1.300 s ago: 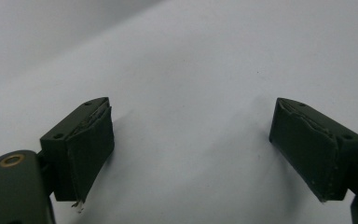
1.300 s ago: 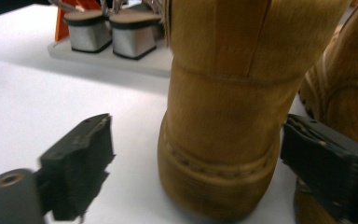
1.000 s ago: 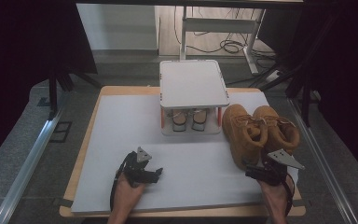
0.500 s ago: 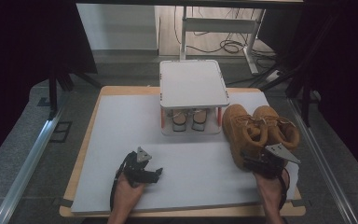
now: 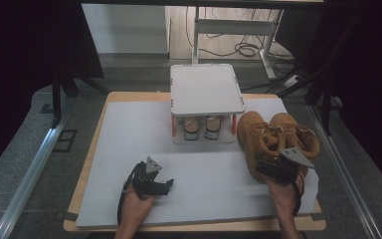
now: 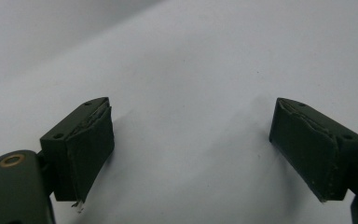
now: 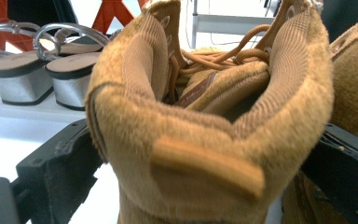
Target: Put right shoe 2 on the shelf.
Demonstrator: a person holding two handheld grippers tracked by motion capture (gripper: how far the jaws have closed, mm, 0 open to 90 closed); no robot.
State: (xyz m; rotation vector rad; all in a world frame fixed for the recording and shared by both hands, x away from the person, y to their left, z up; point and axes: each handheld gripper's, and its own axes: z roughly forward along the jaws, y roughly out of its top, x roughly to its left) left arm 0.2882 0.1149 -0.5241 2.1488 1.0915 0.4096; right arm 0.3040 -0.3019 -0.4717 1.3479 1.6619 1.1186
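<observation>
The left one of a pair of tan suede lace-up ankle boots (image 5: 255, 139) stands at the right of the frame on the white-covered surface (image 5: 129, 134), just beside the white two-tier shoe rack (image 5: 206, 89) that holds silver-heeled sandals (image 5: 202, 128). Its long axis runs from the lower edge of the picture towards the top, toe away from the person and heel towards them.

The right gripper (image 7: 200, 163) has its jaws either side of the padded heel collar, close against it; whether they already pinch, I cannot tell.

The boot looks fairly heavy, with a stiff sole and a soft, yielding collar, so a grip there may squash and sag. The nap should not slip.

The left gripper (image 6: 191, 149) rests apart and empty at lower centre.
</observation>
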